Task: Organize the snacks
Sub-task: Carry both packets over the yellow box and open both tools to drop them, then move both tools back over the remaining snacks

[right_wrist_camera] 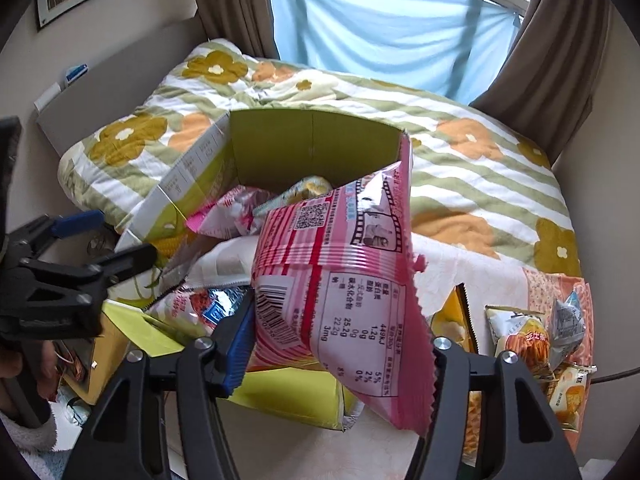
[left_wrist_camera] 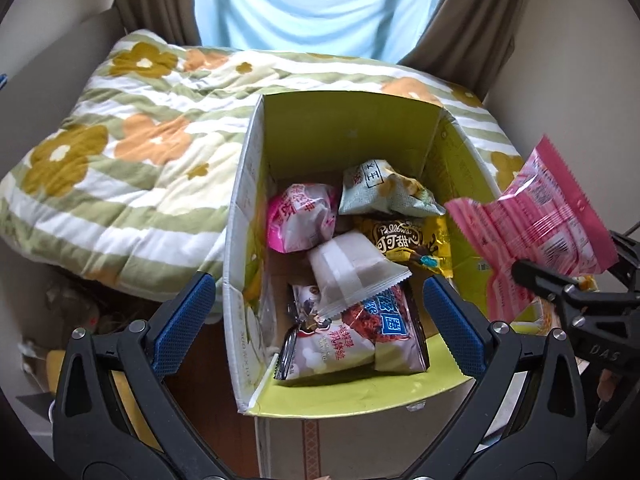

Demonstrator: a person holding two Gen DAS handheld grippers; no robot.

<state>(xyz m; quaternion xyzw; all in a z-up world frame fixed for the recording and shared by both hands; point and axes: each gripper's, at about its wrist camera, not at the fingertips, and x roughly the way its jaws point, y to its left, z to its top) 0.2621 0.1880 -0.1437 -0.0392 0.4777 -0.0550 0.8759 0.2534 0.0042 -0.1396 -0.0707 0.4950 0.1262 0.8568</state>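
A yellow-green cardboard box (left_wrist_camera: 340,120) stands open in front of a bed and holds several snack packets: a pink one (left_wrist_camera: 300,216), a pale green one (left_wrist_camera: 384,192), a yellow-brown one (left_wrist_camera: 404,240), a white one (left_wrist_camera: 348,272). My left gripper (left_wrist_camera: 316,316) is open and empty above the box's near end. My right gripper (right_wrist_camera: 340,344) is shut on a pink striped snack bag (right_wrist_camera: 340,272) and holds it over the box's right wall; the bag also shows in the left wrist view (left_wrist_camera: 536,232).
A flowered green-striped quilt (left_wrist_camera: 132,140) covers the bed behind the box. Loose snack packets (right_wrist_camera: 540,340) lie on a cloth to the right of the box. Curtains and a blue sheet hang at the window behind.
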